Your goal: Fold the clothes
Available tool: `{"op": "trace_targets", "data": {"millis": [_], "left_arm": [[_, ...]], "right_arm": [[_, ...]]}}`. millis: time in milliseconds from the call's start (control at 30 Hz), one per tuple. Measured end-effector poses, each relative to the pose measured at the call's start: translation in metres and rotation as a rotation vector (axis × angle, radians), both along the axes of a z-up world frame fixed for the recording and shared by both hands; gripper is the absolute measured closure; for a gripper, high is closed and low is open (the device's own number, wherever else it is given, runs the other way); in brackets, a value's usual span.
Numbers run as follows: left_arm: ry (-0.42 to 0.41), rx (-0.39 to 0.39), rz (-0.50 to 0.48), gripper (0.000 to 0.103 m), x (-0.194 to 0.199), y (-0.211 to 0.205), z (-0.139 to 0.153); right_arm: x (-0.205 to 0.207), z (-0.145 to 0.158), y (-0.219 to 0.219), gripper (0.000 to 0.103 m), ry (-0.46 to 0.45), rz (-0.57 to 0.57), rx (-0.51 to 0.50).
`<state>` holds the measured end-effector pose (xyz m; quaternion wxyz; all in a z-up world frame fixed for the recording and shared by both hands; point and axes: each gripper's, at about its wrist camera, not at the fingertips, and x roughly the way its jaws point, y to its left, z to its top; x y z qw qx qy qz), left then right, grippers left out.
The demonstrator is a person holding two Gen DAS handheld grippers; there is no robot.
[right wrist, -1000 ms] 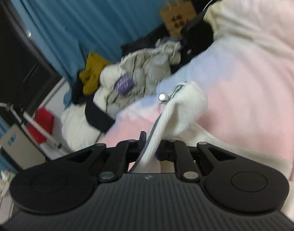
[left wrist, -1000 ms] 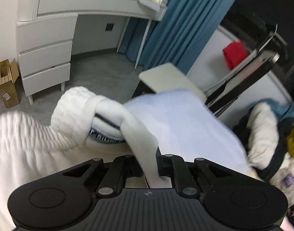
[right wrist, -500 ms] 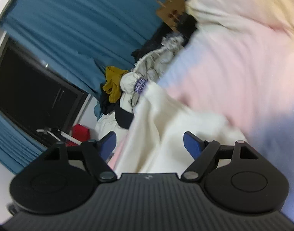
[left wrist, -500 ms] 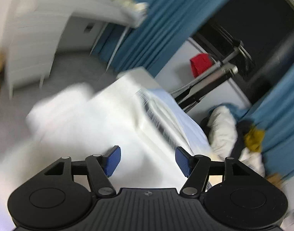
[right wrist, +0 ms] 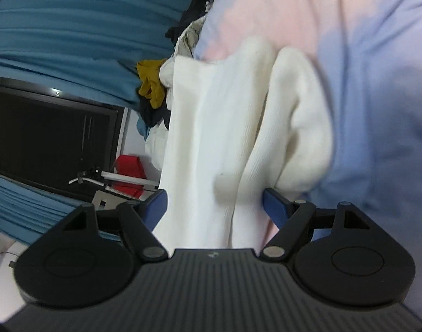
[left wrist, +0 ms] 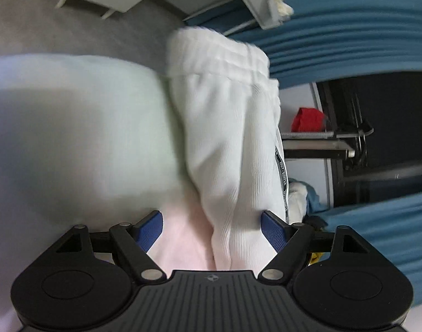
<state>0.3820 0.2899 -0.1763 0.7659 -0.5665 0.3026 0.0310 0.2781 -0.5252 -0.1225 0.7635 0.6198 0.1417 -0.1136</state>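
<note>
Released since one second ago, white ribbed garment [left wrist: 227, 149] fills frame centre between spread blue pads [left wrist: 273, 231]; left gripper [left wrist: 211, 229] agape; right gripper [right wrist: 213, 204] likewise agape, garment on pastel bedding [right wrist: 377, 83].

Motion blur smears the white garment [left wrist: 227, 127], and its near end is hidden behind the left tool [left wrist: 212, 231].

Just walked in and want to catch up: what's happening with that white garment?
A person is folding clothes with a hand-held gripper in each hand. The left hand-held gripper and right hand-held gripper are both open, each straddling the white ribbed garment without gripping it. It lies on a pastel bedspread.
</note>
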Motion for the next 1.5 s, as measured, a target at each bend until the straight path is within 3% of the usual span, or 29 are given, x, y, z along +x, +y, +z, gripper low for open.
{"op": "trace_targets", "data": {"millis": [133, 233, 267, 300, 367, 500, 700, 867, 1033, 1233, 1333, 1433, 1500], "left_arm": [[-0.009, 0.049, -0.015, 0.024, 0.012, -0.003, 0.01], [-0.013, 0.069, -0.018, 0.04, 0.012, -0.004, 0.025], [-0.014, 0.076, -0.019, 0.055, 0.012, -0.004, 0.03], [-0.015, 0.082, -0.02, 0.07, 0.012, -0.004, 0.035], [-0.018, 0.096, -0.021, 0.092, 0.012, -0.004, 0.045], [-0.023, 0.122, -0.025, 0.094, 0.012, -0.004, 0.065], [-0.04, 0.166, -0.032, 0.095, -0.003, -0.001, 0.107], [-0.038, 0.225, -0.041, 0.095, -0.032, 0.012, 0.161], [-0.001, 0.248, -0.044, 0.095, -0.093, 0.035, 0.185], [0.049, 0.267, -0.041, 0.094, -0.182, 0.068, 0.174], [0.087, 0.282, -0.051, 0.094, -0.211, 0.076, 0.146], [0.079, 0.291, -0.05, 0.092, -0.224, 0.076, 0.119], [0.064, 0.298, -0.046, 0.086, -0.232, 0.075, 0.104]], "right_arm": [[0.021, 0.002, 0.002, 0.024, 0.073, 0.04, -0.082], [0.029, 0.01, 0.004, 0.028, 0.131, 0.042, -0.119], [0.029, 0.01, 0.004, 0.04, 0.151, 0.022, -0.115], [0.029, 0.01, 0.004, 0.062, 0.171, 0.002, -0.111], [0.021, 0.005, 0.003, 0.083, 0.184, -0.035, -0.097], [0.002, 0.01, 0.007, 0.092, 0.116, -0.082, -0.086], [-0.036, 0.044, 0.024, 0.093, 0.05, -0.092, -0.143], [-0.083, 0.056, 0.036, 0.093, 0.016, -0.099, -0.068], [-0.135, 0.051, 0.06, 0.093, 0.05, -0.087, 0.038], [-0.187, 0.046, 0.083, 0.093, 0.079, -0.096, 0.124], [-0.197, 0.044, 0.087, 0.093, 0.1, -0.09, 0.143], [-0.201, 0.028, 0.081, 0.092, 0.082, -0.075, 0.229], [-0.199, 0.012, 0.073, 0.092, 0.045, -0.053, 0.305]]}}
